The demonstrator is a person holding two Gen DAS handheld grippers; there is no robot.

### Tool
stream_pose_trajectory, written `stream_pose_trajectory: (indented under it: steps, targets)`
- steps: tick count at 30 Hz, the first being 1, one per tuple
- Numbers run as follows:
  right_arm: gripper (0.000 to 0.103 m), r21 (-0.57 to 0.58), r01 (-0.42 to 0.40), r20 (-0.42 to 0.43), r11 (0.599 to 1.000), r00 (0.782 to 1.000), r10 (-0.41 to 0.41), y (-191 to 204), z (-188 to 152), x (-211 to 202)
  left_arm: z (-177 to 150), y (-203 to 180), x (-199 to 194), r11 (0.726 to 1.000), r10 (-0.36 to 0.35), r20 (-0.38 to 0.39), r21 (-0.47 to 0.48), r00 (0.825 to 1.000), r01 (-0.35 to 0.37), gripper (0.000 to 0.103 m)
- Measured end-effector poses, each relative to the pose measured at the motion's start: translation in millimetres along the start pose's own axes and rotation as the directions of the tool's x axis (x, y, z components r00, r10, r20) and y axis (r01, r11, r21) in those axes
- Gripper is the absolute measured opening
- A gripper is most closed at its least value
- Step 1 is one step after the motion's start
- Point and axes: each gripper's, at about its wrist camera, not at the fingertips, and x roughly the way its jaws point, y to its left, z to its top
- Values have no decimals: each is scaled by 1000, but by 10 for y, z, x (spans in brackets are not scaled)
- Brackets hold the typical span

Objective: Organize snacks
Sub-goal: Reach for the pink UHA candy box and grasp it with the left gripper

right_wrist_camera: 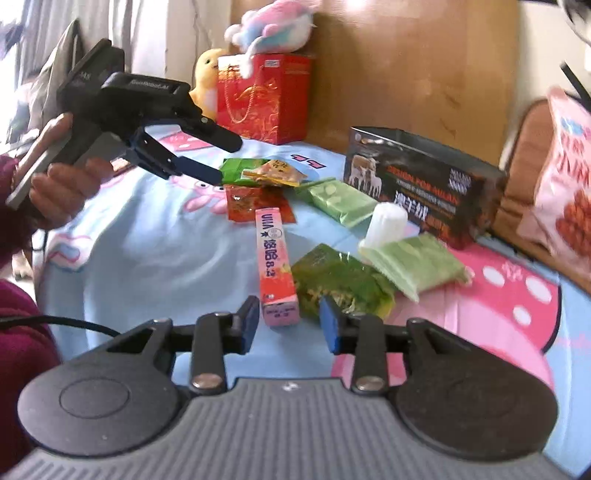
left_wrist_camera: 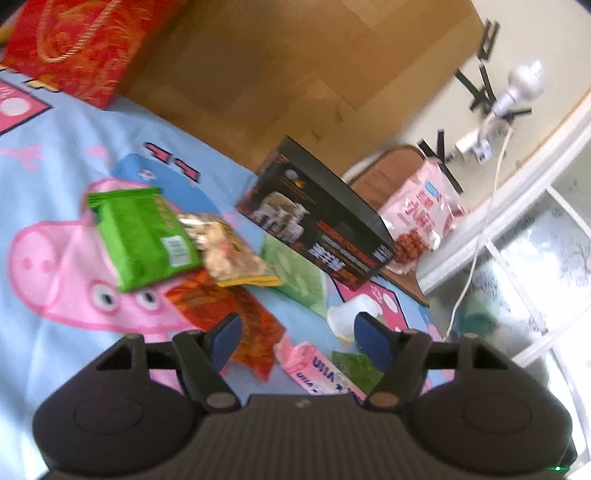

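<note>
Snack packs lie scattered on a blue Peppa Pig sheet (left_wrist_camera: 55, 184): a bright green pack (left_wrist_camera: 142, 240), a beige pack (left_wrist_camera: 231, 251), a red-orange pack (left_wrist_camera: 229, 314), a pale green pack (left_wrist_camera: 295, 275), a pink carton (right_wrist_camera: 275, 258) and a dark green pack (right_wrist_camera: 340, 284). My left gripper (left_wrist_camera: 295, 334) is open and empty above the red-orange pack; it also shows in the right wrist view (right_wrist_camera: 218, 158). My right gripper (right_wrist_camera: 290, 321) is open, its jaws flanking the near end of the pink carton. A black box (right_wrist_camera: 421, 181) stands open-topped behind.
A red gift bag (right_wrist_camera: 264, 96) and plush toys (right_wrist_camera: 273, 22) stand at the back by a wooden headboard (left_wrist_camera: 295, 66). A pink bag of snacks (left_wrist_camera: 421, 210) sits on a chair at the right. A white cup (right_wrist_camera: 384, 225) lies among the packs.
</note>
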Motion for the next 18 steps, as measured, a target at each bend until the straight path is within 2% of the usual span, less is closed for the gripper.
stream_pose_trajectory:
  steps: [4, 7, 8, 10, 12, 18]
  targets:
    - [40, 49, -11, -3, 999, 1000, 11, 7, -57, 27, -17, -95, 207, 999, 0, -46, 41, 999, 1, 69]
    - [39, 85, -14, -13, 996, 1000, 15, -3, -95, 60, -60, -137, 357, 996, 33, -72, 84, 997, -27, 69]
    - [39, 92, -13, -7, 996, 1000, 14, -8, -97, 64, -85, -155, 382, 995, 28, -77, 96, 997, -21, 66]
    - [36, 110, -6, -3, 994, 1000, 6, -27, -90, 61, -148, -199, 427, 993, 21, -114, 115, 993, -8, 47]
    - [33, 130, 22, 3, 991, 1000, -22, -63, -95, 57, -229, -259, 426, 987, 52, -115, 159, 992, -33, 42]
    - [33, 167, 48, 11, 985, 999, -51, -139, -109, 47, -414, -422, 325, 968, 85, -109, 243, 990, -57, 41]
